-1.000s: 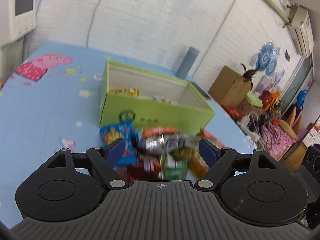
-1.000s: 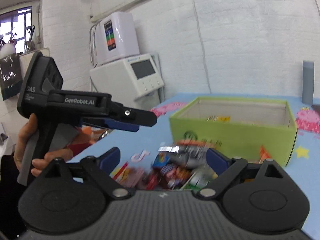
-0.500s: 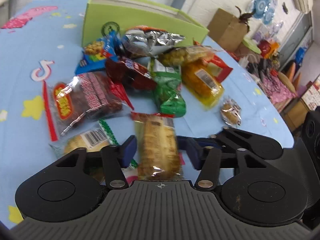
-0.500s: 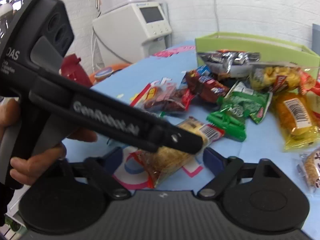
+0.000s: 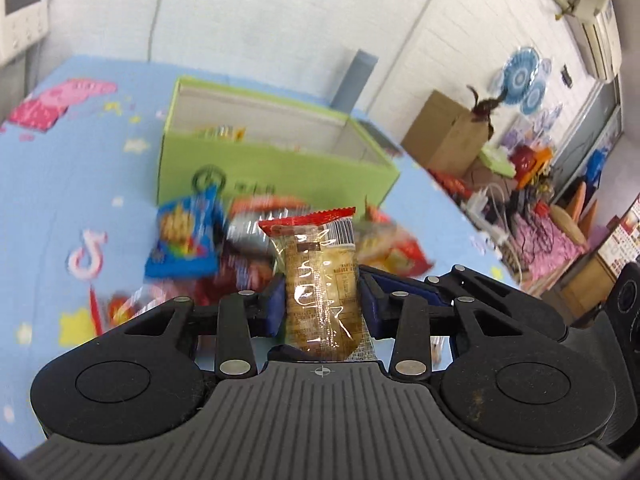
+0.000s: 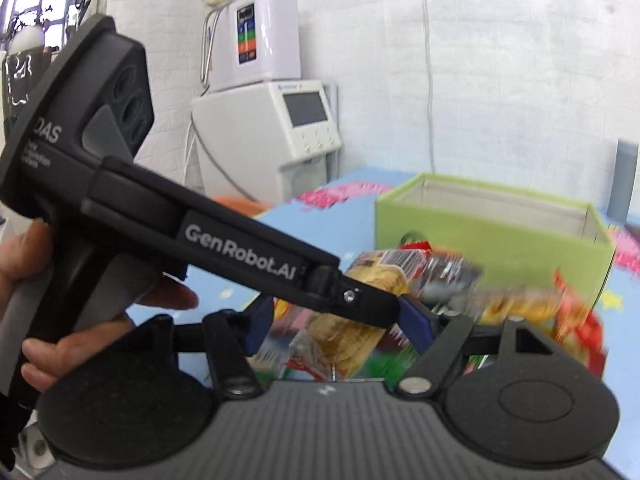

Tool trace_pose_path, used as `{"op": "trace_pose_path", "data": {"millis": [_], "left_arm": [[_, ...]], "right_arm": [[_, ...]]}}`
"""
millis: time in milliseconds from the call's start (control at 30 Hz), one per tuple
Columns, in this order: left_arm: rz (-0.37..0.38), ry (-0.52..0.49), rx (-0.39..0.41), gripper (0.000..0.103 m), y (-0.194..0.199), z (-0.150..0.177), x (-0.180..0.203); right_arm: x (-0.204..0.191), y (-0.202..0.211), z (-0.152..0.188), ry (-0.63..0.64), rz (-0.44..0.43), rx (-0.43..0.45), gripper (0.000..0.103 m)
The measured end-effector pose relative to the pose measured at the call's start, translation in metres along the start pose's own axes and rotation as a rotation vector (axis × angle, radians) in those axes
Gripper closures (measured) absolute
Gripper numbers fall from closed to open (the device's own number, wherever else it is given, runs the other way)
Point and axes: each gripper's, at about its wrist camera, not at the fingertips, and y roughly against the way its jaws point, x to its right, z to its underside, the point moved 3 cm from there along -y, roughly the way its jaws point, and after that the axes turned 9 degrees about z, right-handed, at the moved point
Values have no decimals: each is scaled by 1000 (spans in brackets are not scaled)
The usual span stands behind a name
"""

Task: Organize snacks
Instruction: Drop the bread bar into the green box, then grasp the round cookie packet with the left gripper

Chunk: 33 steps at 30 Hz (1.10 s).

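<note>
Left fingers (image 5: pixel 276 304) now clamped on cracker packet (image 5: pixel 320 292), lifted off snack pile (image 5: pixel 188 240), right fingers (image 6: pixel 416 322) spread, empty.

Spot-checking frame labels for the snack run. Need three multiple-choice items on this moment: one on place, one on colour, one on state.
1. Where is the green box relative to the loose snack pile?
A. behind the pile, farther from the camera
B. on top of the pile
C. off the table

2. What colour is the top seal of the clear cake packet?
A. blue
B. red
C. yellow

3. What state is the left tool in?
A. open and empty
B. shut with nothing in it
C. shut on the cake packet

Key: 1 A, the left wrist view shows the box beyond the pile on the blue tablecloth. 2 B, the crimped strip at the packet's top is red. 3 C, both blue pads press the packet's sides. The right tool is open.
</note>
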Motion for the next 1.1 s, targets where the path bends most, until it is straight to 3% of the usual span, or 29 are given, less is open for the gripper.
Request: {"op": "trace_pose_path", "data": {"millis": [167, 333, 367, 400, 467, 500, 667, 800, 1000, 1100], "left_arm": [[42, -40, 39, 82, -40, -82, 5], [15, -83, 18, 82, -102, -146, -3], [3, -86, 11, 80, -115, -154, -8], [-6, -81, 9, 68, -126, -160, -13], [-60, -86, 26, 56, -137, -167, -21], [-86, -92, 34, 55, -137, -168, -23], [-33, -105, 80, 44, -109, -152, -13], [-4, -114, 90, 43, -84, -128, 4], [60, -131, 41, 38, -60, -64, 31], [107, -115, -44, 38, -67, -18, 46]], "right_arm": [[41, -27, -50, 56, 81, 89, 23], [106, -74, -93, 6, 86, 71, 22], [117, -86, -97, -17, 75, 53, 19], [128, -97, -99, -46, 63, 34, 17], [145, -116, -99, -96, 41, -7, 14], [153, -119, -99, -107, 53, -12, 13], [168, -76, -89, -131, 92, 72, 9], [169, -35, -68, -166, 117, 89, 9], [150, 19, -11, -230, 144, 39, 9], [140, 37, 30, -283, 169, -35, 9]]}}
